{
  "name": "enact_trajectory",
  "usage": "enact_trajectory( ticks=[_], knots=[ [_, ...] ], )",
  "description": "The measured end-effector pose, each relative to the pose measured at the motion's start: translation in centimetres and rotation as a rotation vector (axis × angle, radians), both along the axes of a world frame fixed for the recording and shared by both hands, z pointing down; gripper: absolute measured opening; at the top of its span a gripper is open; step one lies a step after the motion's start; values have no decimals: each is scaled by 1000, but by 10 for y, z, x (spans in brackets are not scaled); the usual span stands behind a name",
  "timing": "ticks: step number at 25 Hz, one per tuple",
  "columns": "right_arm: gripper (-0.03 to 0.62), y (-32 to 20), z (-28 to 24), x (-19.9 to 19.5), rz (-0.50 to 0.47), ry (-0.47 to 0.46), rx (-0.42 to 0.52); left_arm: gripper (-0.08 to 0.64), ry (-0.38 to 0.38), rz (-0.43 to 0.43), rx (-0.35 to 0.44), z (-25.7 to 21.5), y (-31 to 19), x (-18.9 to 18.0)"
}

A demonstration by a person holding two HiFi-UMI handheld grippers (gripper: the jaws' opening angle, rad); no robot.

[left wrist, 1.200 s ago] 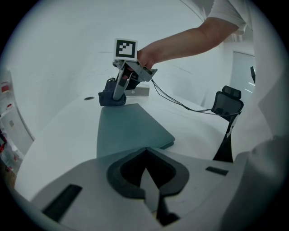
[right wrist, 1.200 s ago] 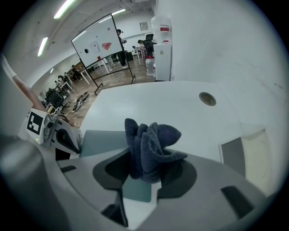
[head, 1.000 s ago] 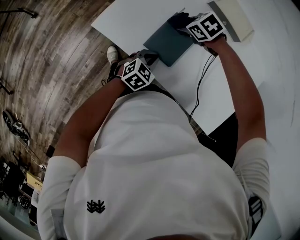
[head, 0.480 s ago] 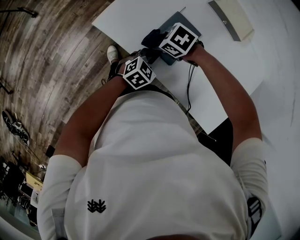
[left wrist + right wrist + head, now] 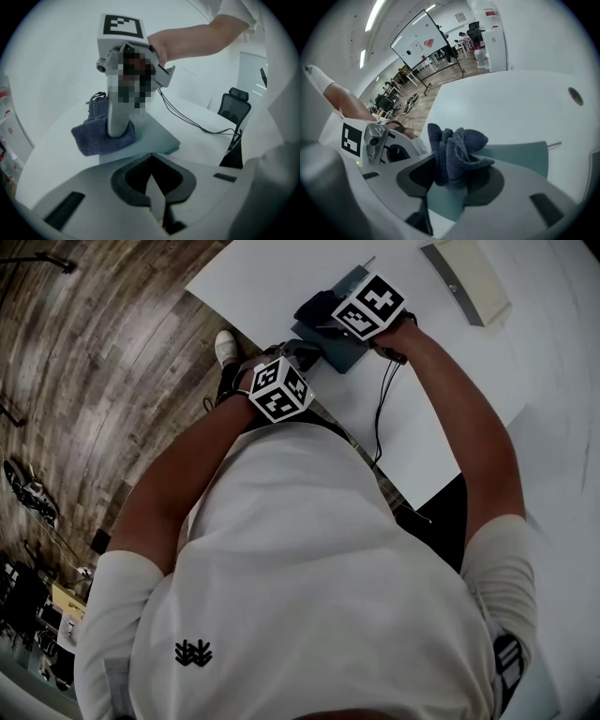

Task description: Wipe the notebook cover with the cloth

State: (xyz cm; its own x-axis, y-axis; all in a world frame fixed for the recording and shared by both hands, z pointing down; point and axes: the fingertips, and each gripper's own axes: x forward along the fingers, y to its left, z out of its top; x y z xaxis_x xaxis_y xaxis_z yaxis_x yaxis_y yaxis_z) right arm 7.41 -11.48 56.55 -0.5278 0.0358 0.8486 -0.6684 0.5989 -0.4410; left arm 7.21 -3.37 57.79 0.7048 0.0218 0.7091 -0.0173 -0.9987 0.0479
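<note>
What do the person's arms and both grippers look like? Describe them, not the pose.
The left gripper and right gripper are light grey plastic with dark grey padding inside the jaws; each carries a white cube with black square markers. A thin black cable trails from the right one. The person wears a white short-sleeved T-shirt with a small black logo; forearms are bare.

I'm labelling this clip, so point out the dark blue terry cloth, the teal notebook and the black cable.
dark blue terry cloth (image 5: 457,147), right gripper view, bunched folds.
teal notebook (image 5: 152,136), left gripper view, bare cover.
black cable (image 5: 202,129), left gripper view, middle stretch.
</note>
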Motion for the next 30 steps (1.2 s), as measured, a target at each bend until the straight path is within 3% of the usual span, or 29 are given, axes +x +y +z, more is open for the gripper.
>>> enact_trajectory(
  ticks=[17, 20, 30],
  knots=[
    [161, -64, 8, 90, 96, 61, -33, 6, -9, 9, -8, 3, 1, 2],
    [161, -69, 2, 104, 121, 110, -31, 6, -10, 9, -12, 2, 2, 0],
    [161, -90, -3, 137, 181, 191, 41, 6, -18, 18, -20, 2, 1, -1]
  ],
)
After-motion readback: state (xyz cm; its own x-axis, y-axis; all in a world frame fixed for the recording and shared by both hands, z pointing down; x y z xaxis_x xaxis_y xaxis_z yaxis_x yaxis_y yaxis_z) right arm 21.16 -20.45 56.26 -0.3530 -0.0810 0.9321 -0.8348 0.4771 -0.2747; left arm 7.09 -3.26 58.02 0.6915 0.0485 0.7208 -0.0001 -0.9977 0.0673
